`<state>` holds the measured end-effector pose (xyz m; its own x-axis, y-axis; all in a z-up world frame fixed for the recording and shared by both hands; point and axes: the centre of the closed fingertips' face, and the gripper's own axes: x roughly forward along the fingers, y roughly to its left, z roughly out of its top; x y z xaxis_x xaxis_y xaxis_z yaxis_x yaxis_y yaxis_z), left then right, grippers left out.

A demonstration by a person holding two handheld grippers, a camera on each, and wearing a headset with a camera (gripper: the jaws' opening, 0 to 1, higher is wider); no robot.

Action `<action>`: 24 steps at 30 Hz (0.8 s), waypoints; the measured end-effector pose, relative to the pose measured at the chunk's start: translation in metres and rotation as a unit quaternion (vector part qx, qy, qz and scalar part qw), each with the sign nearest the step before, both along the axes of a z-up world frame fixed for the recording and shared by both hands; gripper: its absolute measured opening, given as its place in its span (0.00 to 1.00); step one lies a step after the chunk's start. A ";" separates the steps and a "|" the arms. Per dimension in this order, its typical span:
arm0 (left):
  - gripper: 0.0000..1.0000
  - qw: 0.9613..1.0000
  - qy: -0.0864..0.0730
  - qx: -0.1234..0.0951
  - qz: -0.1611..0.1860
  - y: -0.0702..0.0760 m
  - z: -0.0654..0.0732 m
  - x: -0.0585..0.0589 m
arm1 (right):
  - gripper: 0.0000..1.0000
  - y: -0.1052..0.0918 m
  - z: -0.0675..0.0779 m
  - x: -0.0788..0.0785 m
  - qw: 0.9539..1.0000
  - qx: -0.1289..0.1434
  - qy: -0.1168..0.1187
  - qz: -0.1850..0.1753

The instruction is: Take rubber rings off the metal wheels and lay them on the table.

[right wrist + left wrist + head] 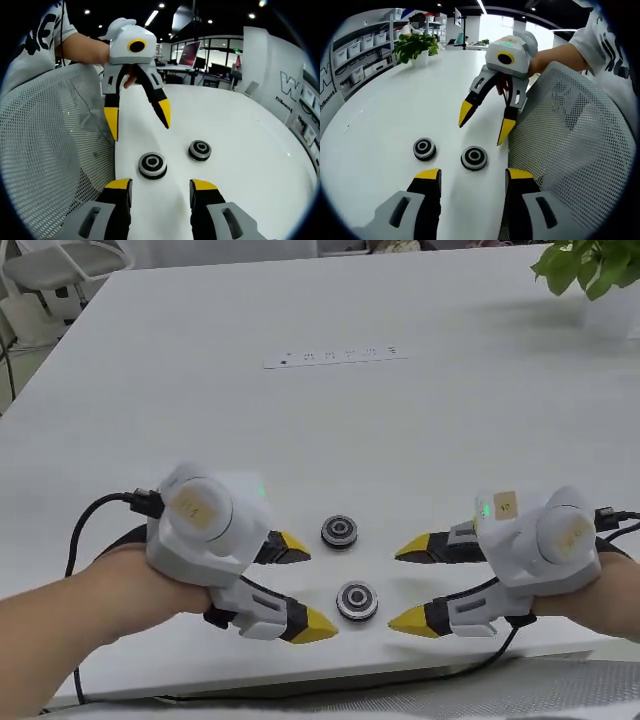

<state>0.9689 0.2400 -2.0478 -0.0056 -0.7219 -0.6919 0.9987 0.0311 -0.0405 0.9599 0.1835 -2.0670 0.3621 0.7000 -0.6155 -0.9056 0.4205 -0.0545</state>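
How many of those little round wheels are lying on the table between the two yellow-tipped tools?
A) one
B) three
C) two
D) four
C: there are just two, the far wheel and the near wheel, lying flat and apart from each other on the white table.

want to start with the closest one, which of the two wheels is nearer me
The near wheel, by the front edge of the table, between the lower tips of the left tongs and right tongs. The far wheel sits further back.
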 end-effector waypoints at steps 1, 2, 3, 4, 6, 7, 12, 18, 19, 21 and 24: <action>0.47 1.000 0.002 0.003 -0.002 0.000 -0.001 -0.001 | 0.43 0.000 -0.001 0.000 1.000 0.001 0.003 0.001; 0.46 1.000 0.002 0.004 -0.004 -0.001 -0.002 -0.001 | 0.42 0.001 -0.001 0.000 1.000 0.000 0.004 0.002; 0.45 1.000 0.002 0.004 -0.006 -0.002 -0.003 -0.001 | 0.41 0.001 -0.002 0.000 1.000 -0.001 0.005 0.003; 0.44 1.000 0.003 0.004 -0.007 -0.003 -0.003 -0.001 | 0.41 0.001 -0.003 0.000 1.000 -0.001 0.006 0.003; 0.43 1.000 0.006 0.004 -0.008 -0.005 -0.005 -0.002 | 0.42 0.001 -0.004 0.000 1.000 -0.001 0.006 0.003; 0.42 1.000 0.007 0.004 -0.008 -0.006 -0.005 -0.002 | 0.42 0.001 -0.004 0.000 1.000 0.000 0.007 0.003; 0.37 1.000 0.015 0.000 -0.015 -0.015 -0.007 -0.006 | 0.42 0.003 -0.004 0.001 1.000 0.002 0.007 0.003; 0.33 1.000 0.018 0.003 -0.025 -0.022 -0.013 -0.010 | 0.42 0.005 -0.006 0.000 1.000 0.001 0.011 0.004; 0.32 0.999 0.018 0.004 -0.026 -0.023 -0.013 -0.010 | 0.42 0.005 -0.006 0.000 1.000 0.001 0.011 0.004; 0.30 0.999 0.019 0.006 -0.028 -0.023 -0.015 -0.011 | 0.42 0.004 -0.007 -0.001 1.000 0.001 0.012 0.003; 0.28 0.999 0.022 0.003 -0.026 -0.025 -0.014 -0.010 | 0.42 0.004 -0.008 -0.002 1.000 0.001 0.014 0.003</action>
<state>0.9587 0.2148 -2.0623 -0.0723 -0.7159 -0.6945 0.9963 -0.0196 -0.0836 0.9578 0.1870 -2.0751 0.3409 0.7029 -0.6243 -0.9090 0.4159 -0.0281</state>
